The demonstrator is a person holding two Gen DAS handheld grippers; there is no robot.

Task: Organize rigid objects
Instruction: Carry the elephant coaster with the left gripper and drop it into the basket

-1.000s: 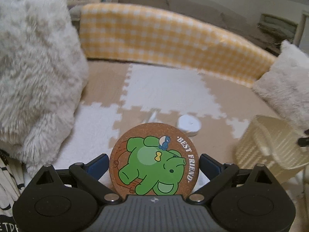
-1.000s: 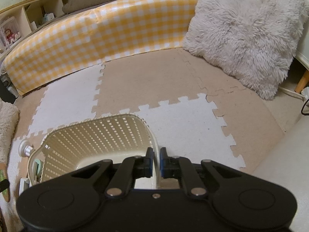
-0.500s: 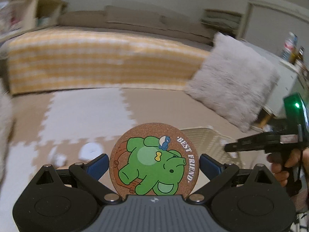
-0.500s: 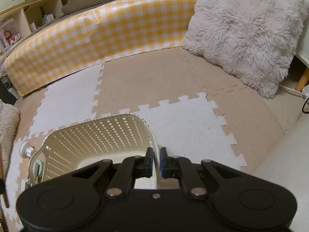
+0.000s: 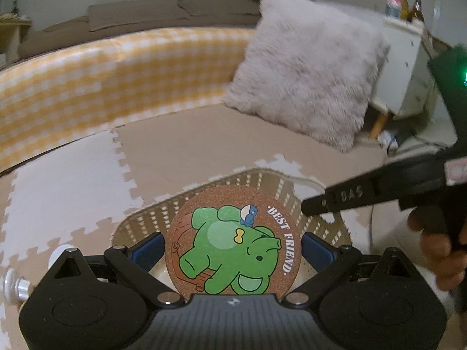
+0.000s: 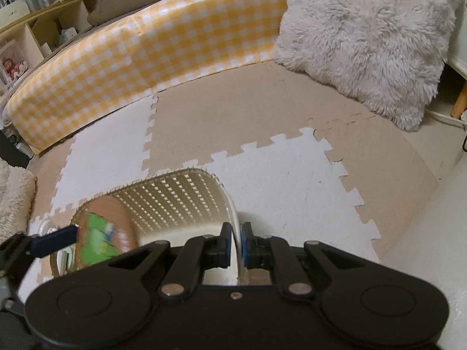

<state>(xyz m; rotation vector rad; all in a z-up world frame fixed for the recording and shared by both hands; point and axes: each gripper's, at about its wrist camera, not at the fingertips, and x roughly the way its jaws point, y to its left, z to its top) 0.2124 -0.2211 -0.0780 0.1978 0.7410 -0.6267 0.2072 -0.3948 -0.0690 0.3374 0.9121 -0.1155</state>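
Observation:
My left gripper point(image 5: 233, 246) is shut on a round cork coaster point(image 5: 233, 240) printed with a green elephant and "BEST FRIEND". It hangs above the near-left part of a cream lattice basket point(image 5: 262, 183). In the right wrist view the same coaster point(image 6: 102, 233) shows blurred over the basket's left side, with one blue left finger point(image 6: 55, 240) on it. My right gripper point(image 6: 235, 243) is shut on the basket's right rim point(image 6: 233, 218). In the left wrist view the right gripper's body point(image 5: 379, 192) and the hand holding it point(image 5: 437, 250) are at the right.
A yellow checked bumper point(image 6: 146, 46) curves across the back. A fluffy grey cushion point(image 6: 373, 38) leans at the back right. A small white knob-like object point(image 5: 14, 285) lies on the puzzle mat point(image 6: 277, 169) left of the basket. A shelf point(image 6: 35, 38) stands far left.
My left gripper has swung to the right with the coaster, from facing the left cushion to hovering over the basket. The right gripper has kept still on the rim.

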